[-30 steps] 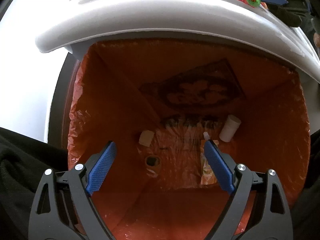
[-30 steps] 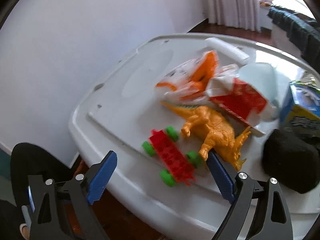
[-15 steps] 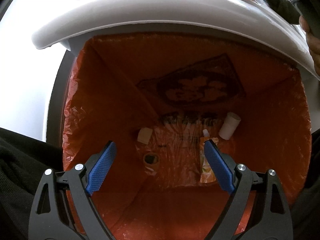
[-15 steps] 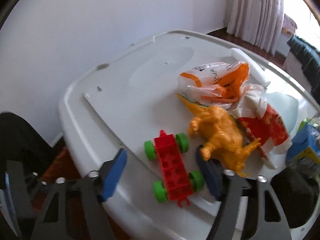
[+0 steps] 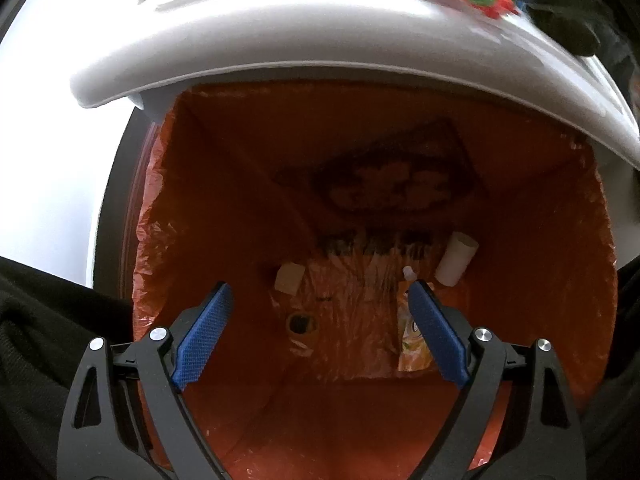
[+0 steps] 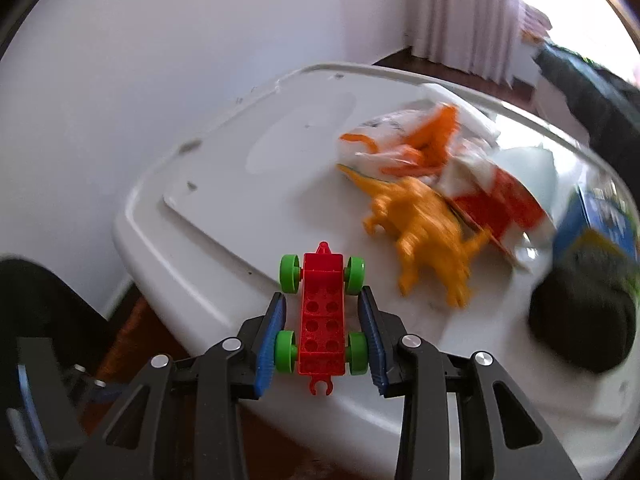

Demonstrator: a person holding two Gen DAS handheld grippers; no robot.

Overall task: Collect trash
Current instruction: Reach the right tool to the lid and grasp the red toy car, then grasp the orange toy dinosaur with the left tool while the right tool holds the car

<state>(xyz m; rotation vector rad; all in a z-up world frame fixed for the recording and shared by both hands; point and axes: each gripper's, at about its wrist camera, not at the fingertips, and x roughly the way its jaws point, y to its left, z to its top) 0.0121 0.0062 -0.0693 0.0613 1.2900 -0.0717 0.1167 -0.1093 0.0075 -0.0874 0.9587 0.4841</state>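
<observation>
A red toy car [image 6: 323, 320] with green wheels stands near the front edge of a white plastic lid [image 6: 240, 184]. My right gripper [image 6: 322, 294] is closing around it, and the blue pads touch its rear wheels on both sides. Behind it lie an orange dinosaur [image 6: 424, 232], an orange-and-white wrapper [image 6: 404, 144] and a red-and-white wrapper [image 6: 496, 200]. My left gripper [image 5: 318, 285] hangs open over a bin with an orange liner [image 5: 560, 280], nothing between its fingers. At the bin's bottom lie a cardboard tube [image 5: 456, 258], a pouch [image 5: 414, 354] and a small white scrap [image 5: 289, 278].
A blue box [image 6: 600, 216] and a rounded black object [image 6: 580, 320] sit at the lid's right side. The lid's edge [image 5: 280, 40] overhangs the far side of the bin. A white wall stands behind, with a curtain far back.
My right gripper has swung onto the red car and its jaws have narrowed from wide apart to touching the wheels. The left gripper has stayed still and open.
</observation>
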